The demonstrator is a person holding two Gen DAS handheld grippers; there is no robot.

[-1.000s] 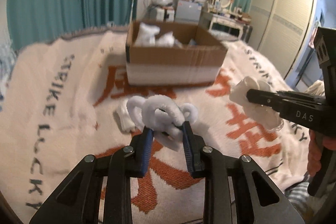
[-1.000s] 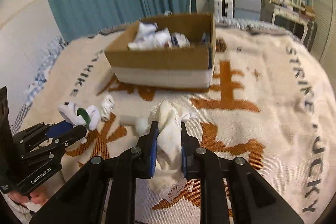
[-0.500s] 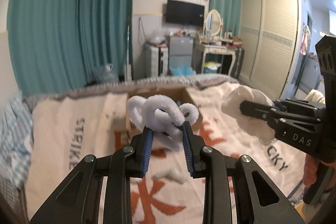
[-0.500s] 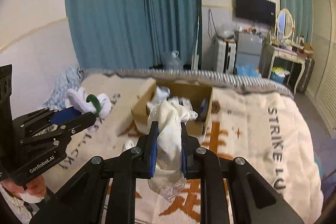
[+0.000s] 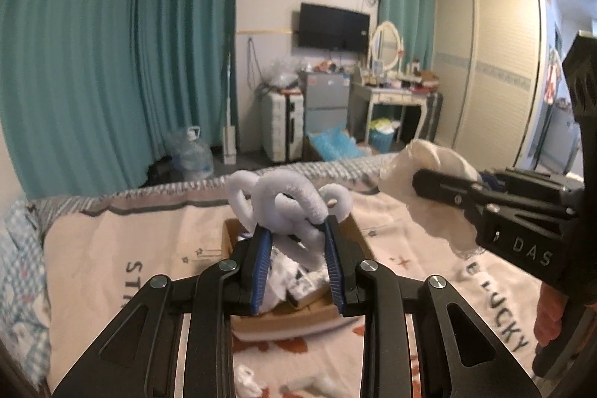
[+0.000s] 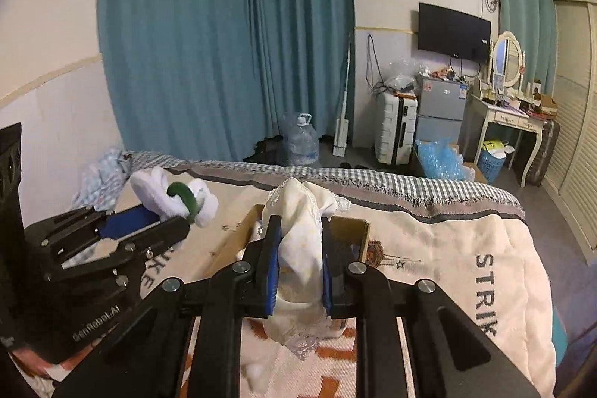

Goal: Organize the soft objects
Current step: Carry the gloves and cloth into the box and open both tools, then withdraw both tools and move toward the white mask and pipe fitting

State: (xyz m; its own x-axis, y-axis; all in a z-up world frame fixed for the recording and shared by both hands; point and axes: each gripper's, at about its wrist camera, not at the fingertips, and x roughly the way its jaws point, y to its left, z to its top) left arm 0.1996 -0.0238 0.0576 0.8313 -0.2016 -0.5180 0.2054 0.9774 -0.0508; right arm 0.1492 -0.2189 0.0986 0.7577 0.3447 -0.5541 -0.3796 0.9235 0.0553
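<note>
Both your grippers are clamped on soft pieces above the open brown cardboard box [image 5: 358, 234].

Your left gripper [image 5: 296, 230] pinches a fuzzy white looped plush tangle [image 5: 287, 200]; your right gripper [image 6: 298, 230] squeezes a crumpled cream lace-edged cloth [image 6: 302, 241]. Below, the box holds white bundles on the cream woven blanket [image 5: 410, 234].

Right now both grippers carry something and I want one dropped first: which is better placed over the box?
Left, probably: its fuzzy white loops hang directly above the cardboard box; the right gripper's cloth looks nearer its front edge.
</note>
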